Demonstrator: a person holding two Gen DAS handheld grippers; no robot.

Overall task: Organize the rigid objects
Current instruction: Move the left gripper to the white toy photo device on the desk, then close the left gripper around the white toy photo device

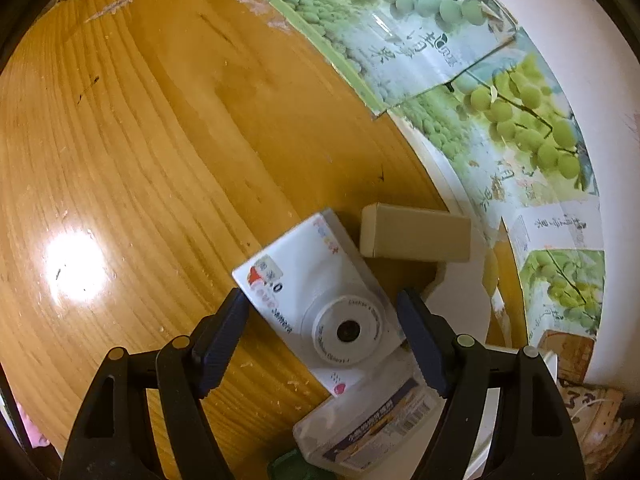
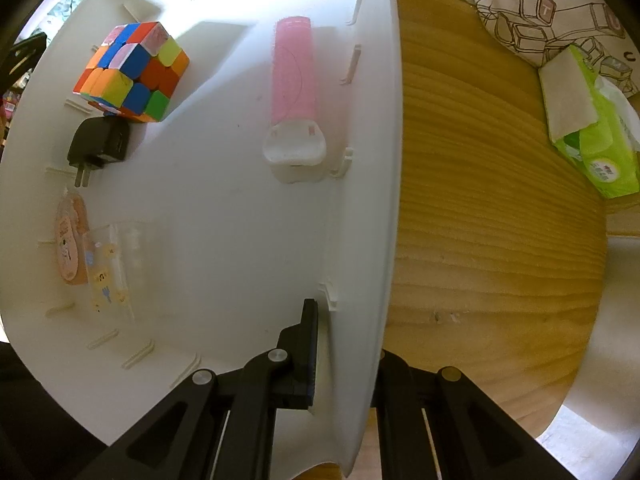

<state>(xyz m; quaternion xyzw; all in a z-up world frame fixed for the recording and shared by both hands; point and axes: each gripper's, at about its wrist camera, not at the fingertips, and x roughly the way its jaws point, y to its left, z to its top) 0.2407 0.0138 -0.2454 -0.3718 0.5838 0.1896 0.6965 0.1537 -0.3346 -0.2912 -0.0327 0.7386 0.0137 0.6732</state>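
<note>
One camera box (image 1: 316, 300), one beige box (image 1: 416, 238), one cube (image 2: 132, 72), one charger (image 2: 100, 144), one bin (image 2: 248, 240).

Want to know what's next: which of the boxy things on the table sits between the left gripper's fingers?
The white toy camera, lens up, lies between the open fingers; the beige box lies beyond it.

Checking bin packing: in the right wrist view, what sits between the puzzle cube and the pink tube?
Nothing. Right wrist view shows only bare white bin floor between the puzzle cube and the pink tube.
</note>
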